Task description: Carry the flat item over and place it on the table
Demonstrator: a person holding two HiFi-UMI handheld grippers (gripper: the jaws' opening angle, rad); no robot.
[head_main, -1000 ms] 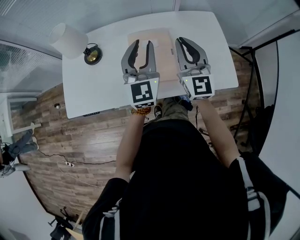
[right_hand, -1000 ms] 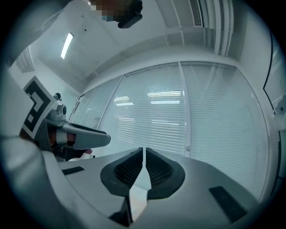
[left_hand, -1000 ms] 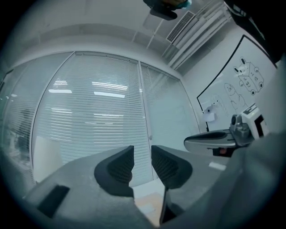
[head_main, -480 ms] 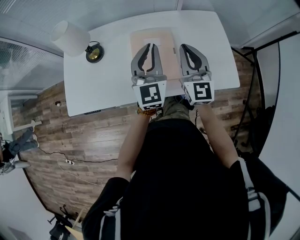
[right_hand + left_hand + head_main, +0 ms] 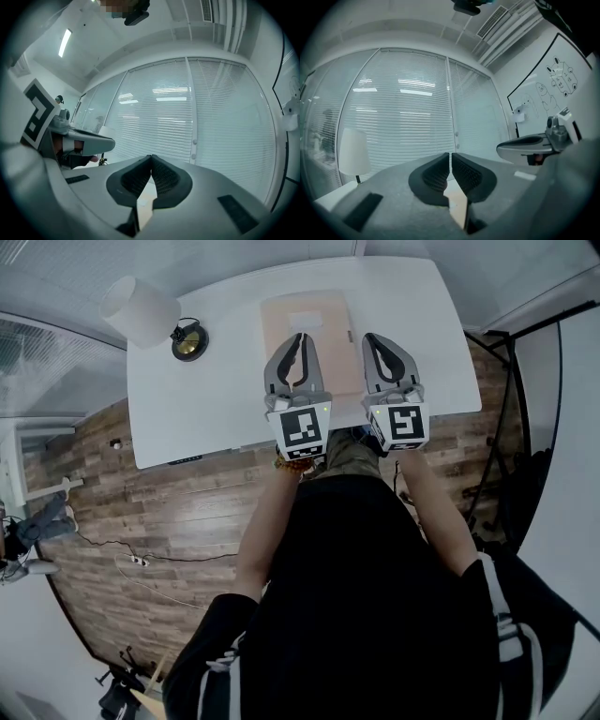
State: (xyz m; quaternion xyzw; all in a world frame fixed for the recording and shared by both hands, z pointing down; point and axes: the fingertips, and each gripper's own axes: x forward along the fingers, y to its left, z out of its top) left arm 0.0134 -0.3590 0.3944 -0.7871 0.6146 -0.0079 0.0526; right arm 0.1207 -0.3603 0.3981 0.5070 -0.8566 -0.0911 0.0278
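obstacles: lamp [image 5: 139,311] at table [image 5: 187,418] left corner | free: bare top both sides of flat item [image 5: 305,315]

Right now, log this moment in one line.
left gripper: shut, over board | right gripper: shut, by board's right edge | board: flat on table

What we cannot see near the board
The left gripper [image 5: 298,337] and right gripper [image 5: 374,338] cover the board's [image 5: 281,315] near edge; past their closed jaws we get only a sliver. The dark thing [image 5: 189,341] left of the board is too small to name.
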